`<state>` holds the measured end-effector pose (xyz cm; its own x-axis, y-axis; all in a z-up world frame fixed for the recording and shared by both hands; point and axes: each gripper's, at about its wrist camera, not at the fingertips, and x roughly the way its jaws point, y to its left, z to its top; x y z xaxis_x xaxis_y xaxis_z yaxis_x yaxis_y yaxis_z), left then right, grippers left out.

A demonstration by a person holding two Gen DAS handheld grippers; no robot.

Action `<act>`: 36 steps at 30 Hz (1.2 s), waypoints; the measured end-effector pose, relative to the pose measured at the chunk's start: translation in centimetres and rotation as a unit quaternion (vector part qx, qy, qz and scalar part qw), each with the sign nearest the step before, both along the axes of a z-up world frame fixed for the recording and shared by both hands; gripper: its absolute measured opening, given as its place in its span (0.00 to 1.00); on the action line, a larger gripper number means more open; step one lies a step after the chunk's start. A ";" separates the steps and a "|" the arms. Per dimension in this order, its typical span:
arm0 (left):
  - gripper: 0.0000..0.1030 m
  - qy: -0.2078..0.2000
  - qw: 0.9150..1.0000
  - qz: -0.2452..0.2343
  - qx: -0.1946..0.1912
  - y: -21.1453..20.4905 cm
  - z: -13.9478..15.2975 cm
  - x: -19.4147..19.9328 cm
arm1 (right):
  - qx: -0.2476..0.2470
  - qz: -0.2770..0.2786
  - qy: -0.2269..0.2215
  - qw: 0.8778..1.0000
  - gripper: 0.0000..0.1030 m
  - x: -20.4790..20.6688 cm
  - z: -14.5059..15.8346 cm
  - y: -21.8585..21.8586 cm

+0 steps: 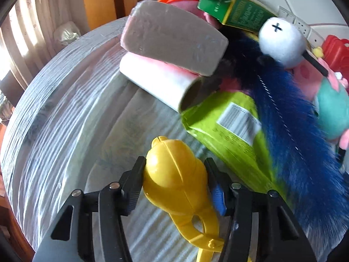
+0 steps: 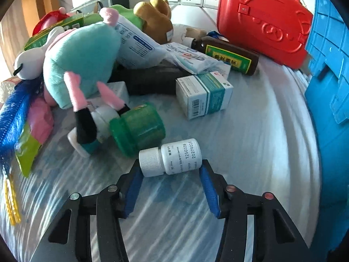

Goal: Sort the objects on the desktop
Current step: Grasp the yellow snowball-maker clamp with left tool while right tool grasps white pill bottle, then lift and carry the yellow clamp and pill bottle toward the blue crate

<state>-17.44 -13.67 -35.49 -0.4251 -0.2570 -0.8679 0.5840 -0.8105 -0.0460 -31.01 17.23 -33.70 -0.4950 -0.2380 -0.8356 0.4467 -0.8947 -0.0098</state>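
Note:
In the left wrist view my left gripper [image 1: 175, 166] is shut on a yellow plastic duck-shaped clip [image 1: 174, 166], its black fingers pressing on both sides of the rounded head. The clip's handles trail back between the fingers. In the right wrist view my right gripper [image 2: 170, 167] is shut on a white pill bottle [image 2: 174, 158] that lies sideways, cap to the left, one blue pad against the cap and the other against the base. Both are just above the pale striped cloth [image 2: 250, 144] covering the table.
A pile fills the far side: a grey block [image 1: 172, 43], white roll [image 1: 159, 85], lime pouch [image 1: 229, 131], blue furry strip [image 1: 290, 126], teal plush [image 2: 85, 59], green jar [image 2: 139, 131], medicine boxes [image 2: 205, 93], brown bottle [image 2: 226, 54]. A red case [image 2: 261, 21] and blue crate [image 2: 329, 76] stand right.

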 end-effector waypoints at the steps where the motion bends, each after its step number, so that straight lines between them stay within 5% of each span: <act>1: 0.52 0.001 1.000 -0.003 0.002 0.2 0.1 0.2 | -0.003 0.001 0.001 1.000 0.50 0.2 0.3 -0.1; 8: 0.52 0.021 0.999 -0.042 -0.010 3.0 2.9 2.4 | -0.028 0.025 0.007 0.999 0.50 3.7 2.8 -1.2; 17: 0.52 0.092 0.992 -0.072 -0.051 6.7 11.8 4.7 | -0.076 0.056 0.044 0.995 0.50 7.8 8.7 -1.9; 25: 0.52 0.156 0.977 -0.113 -0.088 8.9 19.8 4.8 | -0.099 0.048 0.109 0.988 0.50 10.7 16.9 -1.5; 36: 0.52 0.236 0.951 -0.176 -0.091 12.5 28.2 5.0 | -0.078 -0.023 0.190 0.978 0.50 15.1 25.7 -0.4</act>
<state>-12.44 -1.13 -7.30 -0.8443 -0.1532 -0.5135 0.2231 -0.9718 -0.0769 -15.96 16.83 -8.01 -0.7759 -0.3185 -0.5446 0.3965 -0.9176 -0.0281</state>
